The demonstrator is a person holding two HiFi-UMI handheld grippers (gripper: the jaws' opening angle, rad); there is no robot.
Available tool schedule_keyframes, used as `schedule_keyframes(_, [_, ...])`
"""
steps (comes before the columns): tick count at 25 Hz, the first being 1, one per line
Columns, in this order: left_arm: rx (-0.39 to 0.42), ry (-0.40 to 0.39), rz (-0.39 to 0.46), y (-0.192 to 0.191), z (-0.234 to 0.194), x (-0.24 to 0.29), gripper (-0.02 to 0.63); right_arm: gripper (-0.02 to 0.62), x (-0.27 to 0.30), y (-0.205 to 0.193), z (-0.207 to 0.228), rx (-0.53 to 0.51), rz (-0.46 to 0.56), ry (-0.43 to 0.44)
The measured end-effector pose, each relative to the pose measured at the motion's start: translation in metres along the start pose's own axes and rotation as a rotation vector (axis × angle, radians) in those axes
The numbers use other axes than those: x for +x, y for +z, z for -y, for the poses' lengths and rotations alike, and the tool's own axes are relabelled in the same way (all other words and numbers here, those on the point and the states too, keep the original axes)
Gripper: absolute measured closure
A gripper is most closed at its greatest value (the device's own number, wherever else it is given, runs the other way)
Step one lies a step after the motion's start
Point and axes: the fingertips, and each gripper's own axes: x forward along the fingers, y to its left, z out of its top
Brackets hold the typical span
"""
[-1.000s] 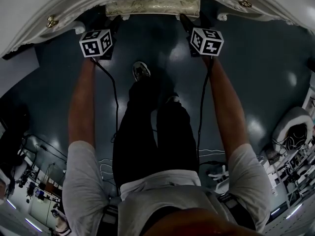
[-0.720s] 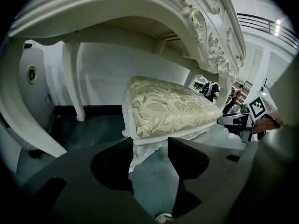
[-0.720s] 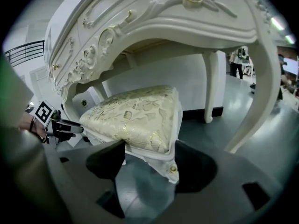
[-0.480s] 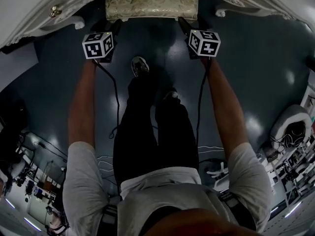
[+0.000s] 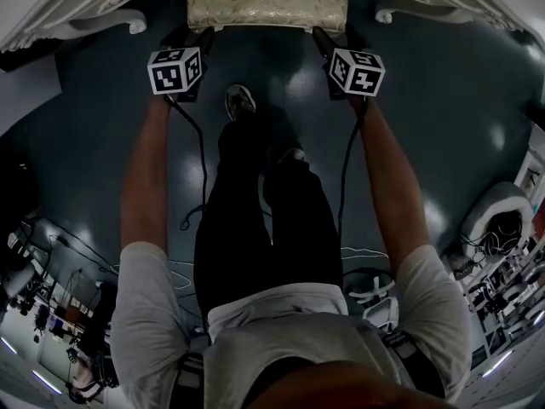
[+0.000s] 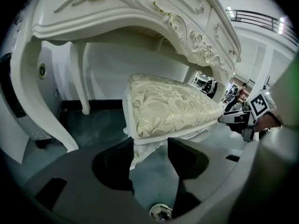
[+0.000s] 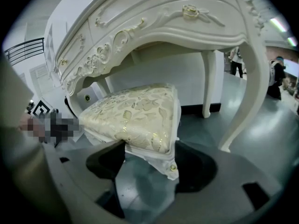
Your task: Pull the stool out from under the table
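The stool (image 5: 268, 2) has a cream floral cushion and a white frame, and it pokes out from under the white carved table (image 5: 51, 24). My left gripper (image 5: 197, 39) is at its near left corner and my right gripper (image 5: 322, 37) at its near right corner. In the left gripper view the jaws (image 6: 149, 148) close round the wrapped corner leg under the cushion (image 6: 168, 106). The right gripper view shows the same hold (image 7: 149, 157) on the other corner of the stool (image 7: 135, 115).
The table's curved legs (image 6: 28, 101) (image 7: 247, 92) stand to either side of the stool. The person's legs and a shoe (image 5: 241, 113) are on the dark floor just behind the grippers. A white chair (image 5: 502, 224) and cables lie at the right.
The stool has come further out from under the table toward the person, with more cushion showing. Both grippers stay on its corners and have drawn back with it.
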Motion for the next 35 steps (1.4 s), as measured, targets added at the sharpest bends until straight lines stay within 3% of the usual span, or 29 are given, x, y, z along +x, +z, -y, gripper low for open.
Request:
schedule_keyframes(11, [-0.020,0.033,-0.054,-0.039,0.017,-0.031,0.377,0.250,-0.028,-0.029,-0.012,-0.011,-0.071,-0.004])
schedule_keyframes(23, [-0.049,0.079,-0.080,-0.044,0.013,-0.033,0.376,0.250,-0.028,-0.033,-0.018,-0.035,-0.118,0.022])
schedule_keyframes(35, [-0.051,0.110,-0.097,-0.053,0.018,-0.040,0.376,0.255,-0.035,-0.037,-0.017,-0.052,-0.134,-0.022])
